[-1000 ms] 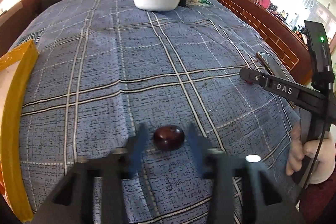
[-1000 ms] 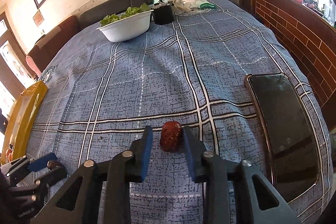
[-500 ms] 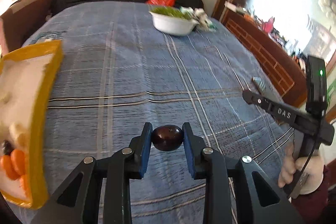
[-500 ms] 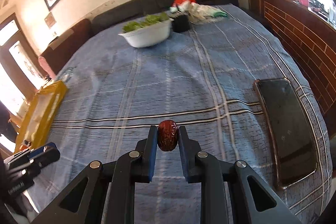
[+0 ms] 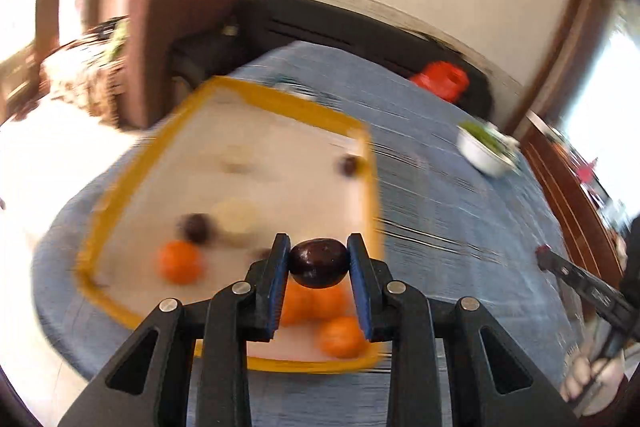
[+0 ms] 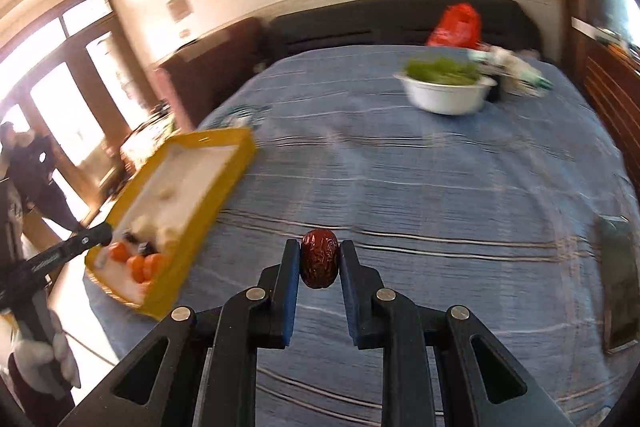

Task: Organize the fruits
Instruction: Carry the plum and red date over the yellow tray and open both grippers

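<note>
The left gripper (image 5: 319,263) is clenched across the middle of a smooth, dark purple round plum (image 5: 319,264), likely slippery, while the right gripper (image 6: 319,264) pinches between its pads a wrinkled red-brown oval date (image 6: 319,264), light and fairly firm.

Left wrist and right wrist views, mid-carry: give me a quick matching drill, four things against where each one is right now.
Things:
1. dark plum
2. red date
3. oranges
4. leafy greens

Places:
A. in the white bowl
B. lying in the yellow tray
C. clamped in the right tool
D. clamped in the left tool

Pairs: 1-D, 2-C, 3-B, 4-A
</note>
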`<state>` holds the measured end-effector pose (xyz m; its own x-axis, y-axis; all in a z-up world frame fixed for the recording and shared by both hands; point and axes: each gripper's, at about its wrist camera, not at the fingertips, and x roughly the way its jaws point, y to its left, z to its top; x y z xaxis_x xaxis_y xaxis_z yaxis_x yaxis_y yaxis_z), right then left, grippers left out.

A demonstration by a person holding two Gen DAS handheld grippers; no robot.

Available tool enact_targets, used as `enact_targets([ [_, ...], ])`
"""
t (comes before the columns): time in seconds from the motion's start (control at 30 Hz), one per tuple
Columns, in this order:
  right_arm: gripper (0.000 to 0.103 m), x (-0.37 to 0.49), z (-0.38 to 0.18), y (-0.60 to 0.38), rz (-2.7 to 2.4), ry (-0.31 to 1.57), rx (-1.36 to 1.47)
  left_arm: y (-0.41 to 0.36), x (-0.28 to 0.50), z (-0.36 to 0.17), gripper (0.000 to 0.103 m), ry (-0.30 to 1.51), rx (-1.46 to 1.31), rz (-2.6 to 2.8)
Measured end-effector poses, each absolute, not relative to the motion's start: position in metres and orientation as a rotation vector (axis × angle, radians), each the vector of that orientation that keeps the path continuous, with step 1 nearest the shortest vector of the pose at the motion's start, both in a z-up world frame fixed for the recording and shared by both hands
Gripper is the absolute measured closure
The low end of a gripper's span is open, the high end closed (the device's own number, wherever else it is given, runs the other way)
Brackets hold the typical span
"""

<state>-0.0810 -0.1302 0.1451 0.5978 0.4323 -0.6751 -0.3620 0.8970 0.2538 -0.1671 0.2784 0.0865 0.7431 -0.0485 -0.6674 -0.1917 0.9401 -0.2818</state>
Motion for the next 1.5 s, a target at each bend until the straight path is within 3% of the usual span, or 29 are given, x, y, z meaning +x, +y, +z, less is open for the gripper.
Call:
enact_targets([
  [0.33, 0.08, -0.079, 0.13, -0.002, 0.666, 0.867, -0.023, 0.334, -0.165, 0.059, 0.075, 0.77, -0.391, 0.181],
  [0.8, 0.08, -0.053, 0.092, 0.092, 0.824, 0.997, -0.027, 0.328, -0.151, 0.043, 0.073, 0.78, -0.359, 0.15],
  [0.83, 0.08, -0.05, 0.09, 0.095, 0.825, 0.999, -0.027, 0.329, -0.151, 0.043, 0.071, 0.778, -0.369, 0.143],
  [0.9, 0.08, -0.042, 0.086, 0.103, 0.823, 1.006, -0.022, 0.332, -0.152, 0.044, 0.054, 0.772, -0.384, 0.138],
  [1.27, 0.08, -0.023, 0.083, 0.138, 0.803, 0.969, -0.101, 0.343, -0.169, 0.057, 0.037, 0.735, -0.409, 0.145],
  [1.4, 0.069, -0.029, 0.091, 0.135, 0.799, 0.932, -0.11, 0.342, -0.171, 0.059, 0.034, 0.729, -0.413, 0.143],
  [1.5, 0.068, -0.03, 0.098, 0.128, 0.784, 0.914, -0.102, 0.342, -0.173, 0.061, 0.031, 0.722, -0.423, 0.134],
])
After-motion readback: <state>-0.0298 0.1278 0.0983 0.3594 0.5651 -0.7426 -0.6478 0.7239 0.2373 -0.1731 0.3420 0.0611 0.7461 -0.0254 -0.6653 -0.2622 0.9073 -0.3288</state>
